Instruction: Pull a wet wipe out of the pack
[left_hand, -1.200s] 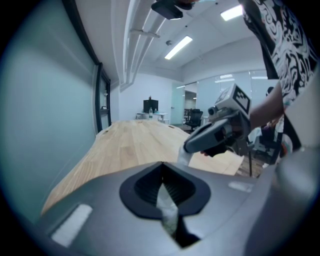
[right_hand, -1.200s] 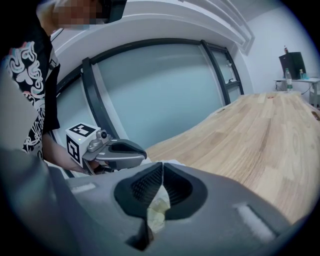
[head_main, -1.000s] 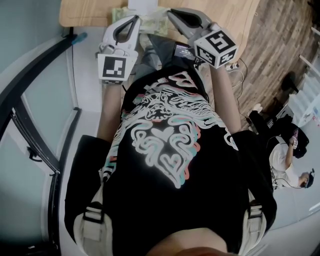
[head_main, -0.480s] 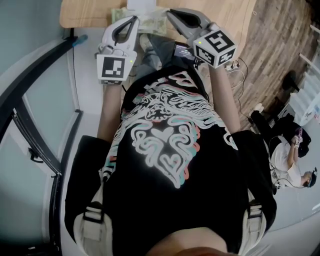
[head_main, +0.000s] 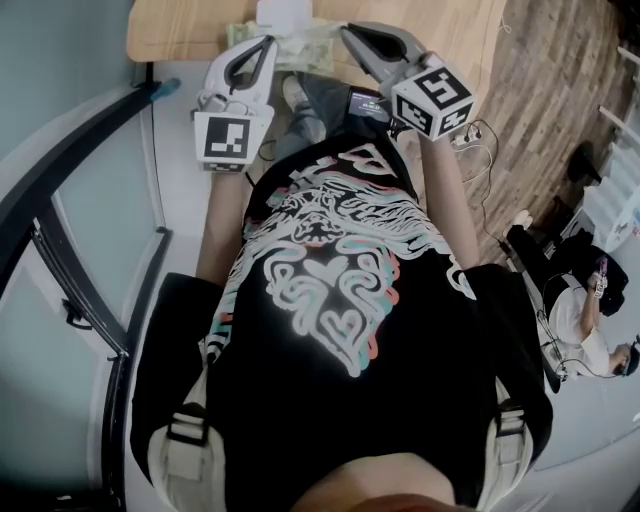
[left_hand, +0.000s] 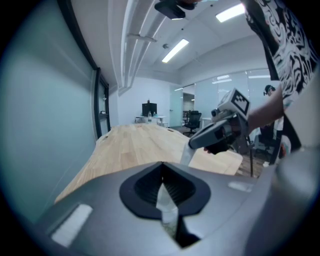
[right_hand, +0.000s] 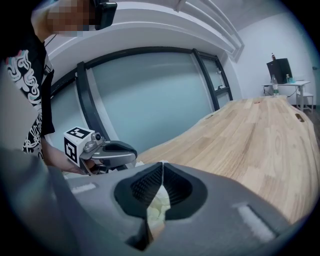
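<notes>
A pale green wipe pack (head_main: 300, 48) lies at the near edge of the wooden table (head_main: 180, 25), with a white wet wipe (head_main: 283, 12) standing out of it. My left gripper (head_main: 270, 38) reaches it from the left and my right gripper (head_main: 345, 30) from the right. In the left gripper view my left gripper (left_hand: 161, 166) is shut on a thin white sheet (left_hand: 165, 204), which looks like the wipe. In the right gripper view my right gripper (right_hand: 161, 167) is shut on pale yellow-green material (right_hand: 157, 207), apparently the pack.
A glass wall with dark frames (head_main: 60, 230) runs close along the left. The long table (right_hand: 265, 145) stretches away ahead. A small black device (head_main: 368, 100) hangs at the person's chest. Cables (head_main: 480, 140) lie on the wood floor at the right, where another person (head_main: 585, 330) sits.
</notes>
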